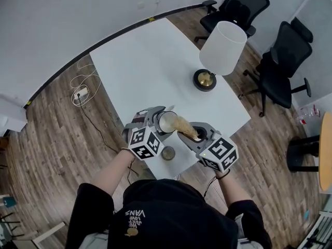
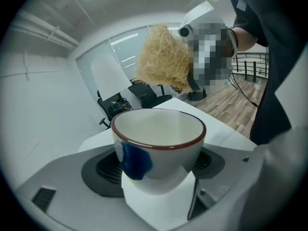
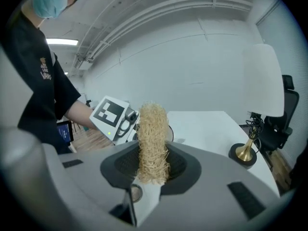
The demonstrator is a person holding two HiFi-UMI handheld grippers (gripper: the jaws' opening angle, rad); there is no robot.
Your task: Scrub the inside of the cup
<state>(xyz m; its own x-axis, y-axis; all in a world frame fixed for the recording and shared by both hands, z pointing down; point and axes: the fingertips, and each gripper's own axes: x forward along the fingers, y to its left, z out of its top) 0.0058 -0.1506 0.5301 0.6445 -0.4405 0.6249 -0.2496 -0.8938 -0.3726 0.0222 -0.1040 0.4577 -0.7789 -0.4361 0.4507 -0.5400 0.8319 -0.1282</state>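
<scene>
A white cup (image 2: 159, 143) with a dark red rim and a blue patch sits clamped in my left gripper (image 2: 159, 177), mouth up and tilted toward the right gripper; it also shows in the head view as the cup (image 1: 167, 121). My right gripper (image 3: 151, 179) is shut on a tan loofah scrubber (image 3: 153, 143). In the head view the scrubber (image 1: 185, 127) reaches toward the cup's mouth. From the left gripper view the scrubber (image 2: 163, 59) hangs just above and behind the rim, outside the cup. Both grippers (image 1: 155, 131) (image 1: 199, 139) are held above the table's near edge.
The white table (image 1: 150, 66) carries a lamp (image 1: 220, 51) with a white shade and brass base at its right side. A small round lid or coaster (image 1: 167, 153) lies near the front edge. Black office chairs (image 1: 282, 66) stand to the right; cables and a power strip (image 1: 82, 93) lie on the wooden floor.
</scene>
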